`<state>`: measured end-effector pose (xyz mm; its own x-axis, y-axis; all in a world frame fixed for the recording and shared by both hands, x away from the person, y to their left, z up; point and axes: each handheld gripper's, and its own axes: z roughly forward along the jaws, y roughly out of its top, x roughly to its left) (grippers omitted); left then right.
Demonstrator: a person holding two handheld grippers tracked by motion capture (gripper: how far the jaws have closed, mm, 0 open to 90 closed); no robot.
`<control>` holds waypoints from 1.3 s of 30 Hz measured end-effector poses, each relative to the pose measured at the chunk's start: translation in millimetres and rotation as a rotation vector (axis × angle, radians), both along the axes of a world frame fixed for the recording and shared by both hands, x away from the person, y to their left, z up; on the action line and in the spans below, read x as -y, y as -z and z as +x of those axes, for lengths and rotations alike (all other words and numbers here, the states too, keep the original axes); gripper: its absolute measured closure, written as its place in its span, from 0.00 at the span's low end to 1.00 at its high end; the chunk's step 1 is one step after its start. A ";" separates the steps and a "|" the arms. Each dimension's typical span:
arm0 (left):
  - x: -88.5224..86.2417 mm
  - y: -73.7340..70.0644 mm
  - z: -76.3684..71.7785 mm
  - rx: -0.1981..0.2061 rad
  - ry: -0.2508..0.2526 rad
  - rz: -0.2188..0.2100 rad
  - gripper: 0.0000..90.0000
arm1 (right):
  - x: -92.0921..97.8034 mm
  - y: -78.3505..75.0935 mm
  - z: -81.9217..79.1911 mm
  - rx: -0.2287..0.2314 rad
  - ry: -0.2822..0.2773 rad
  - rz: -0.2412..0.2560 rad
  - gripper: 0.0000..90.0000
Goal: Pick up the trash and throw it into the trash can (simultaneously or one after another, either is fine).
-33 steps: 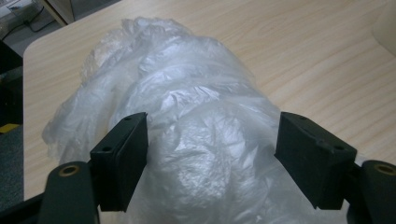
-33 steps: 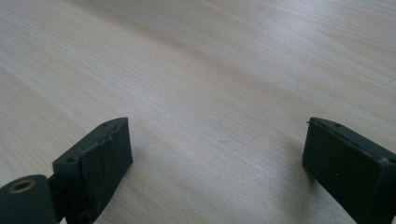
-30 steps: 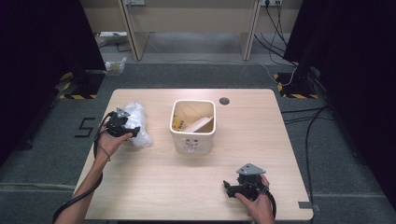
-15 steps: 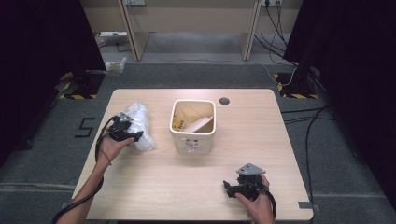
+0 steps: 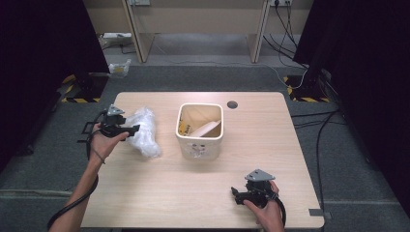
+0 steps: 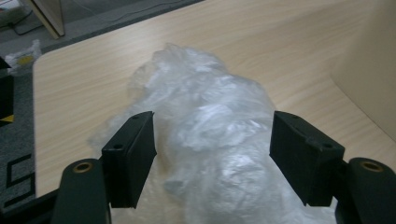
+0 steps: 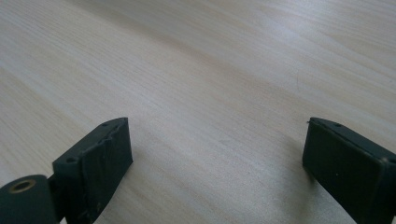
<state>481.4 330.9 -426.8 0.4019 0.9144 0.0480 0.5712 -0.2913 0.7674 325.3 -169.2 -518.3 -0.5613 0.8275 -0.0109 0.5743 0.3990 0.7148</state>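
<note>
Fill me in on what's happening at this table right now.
A person works at a wooden table with a gripper in each hand. The left gripper is open, its jaws on either side of a crumpled clear plastic bag lying left of a white bin; it has not closed on it. The bin already holds some paper or card scraps. The right gripper is open over bare wood near the front edge, holding nothing.

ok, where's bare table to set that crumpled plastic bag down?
Free: the wide strip between the cream square bin and the near table edge, left of the right hand-held gripper; also right of the bin. Crowded: the left side, where the crumpled clear plastic bag meets the left hand-held gripper.
</note>
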 end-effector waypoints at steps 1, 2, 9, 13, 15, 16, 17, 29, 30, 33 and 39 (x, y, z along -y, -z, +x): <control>-4.0 -0.2 0.9 0.003 -0.013 -0.001 0.35 | 0.0 0.0 0.0 0.000 -0.001 0.000 0.09; -8.2 -0.3 1.9 0.006 -0.024 0.001 0.35 | 0.1 0.0 0.1 0.001 -0.001 0.000 0.09; -32.0 8.3 8.8 -0.010 -0.086 -0.012 0.38 | -0.2 0.0 0.0 -0.001 0.001 0.002 0.09; -33.9 15.7 11.1 -0.028 -0.095 -0.008 0.39 | 0.1 0.1 0.2 0.003 -0.002 -0.001 0.09; -32.8 24.3 13.1 -0.046 -0.097 -0.003 0.39 | 0.1 0.0 0.1 0.002 -0.002 -0.001 0.09; -31.9 27.1 13.7 -0.051 -0.094 0.004 0.40 | 0.1 0.0 0.1 0.001 -0.001 0.000 0.09; -31.0 29.6 14.4 -0.055 -0.093 0.017 0.41 | 0.1 0.0 0.0 0.000 -0.001 0.000 0.09; -27.3 40.9 16.5 -0.037 -0.082 0.100 0.90 | 0.1 0.0 0.0 0.000 -0.001 0.000 0.09; -26.5 38.4 14.9 -0.020 -0.080 0.116 0.93 | 0.0 0.0 0.0 0.000 0.000 0.000 0.09; -25.4 32.8 12.0 -0.001 -0.069 0.142 0.98 | 0.1 0.0 0.0 0.000 -0.001 0.000 0.09; -25.0 19.0 6.0 0.039 -0.057 0.167 1.00 | 0.0 0.0 0.0 0.000 0.000 0.000 0.09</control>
<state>487.4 355.9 -445.9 0.3443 0.9138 0.2156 0.5611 -0.3844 0.7331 325.3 -169.2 -518.3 -0.5615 0.8274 -0.0106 0.5744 0.3990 0.7147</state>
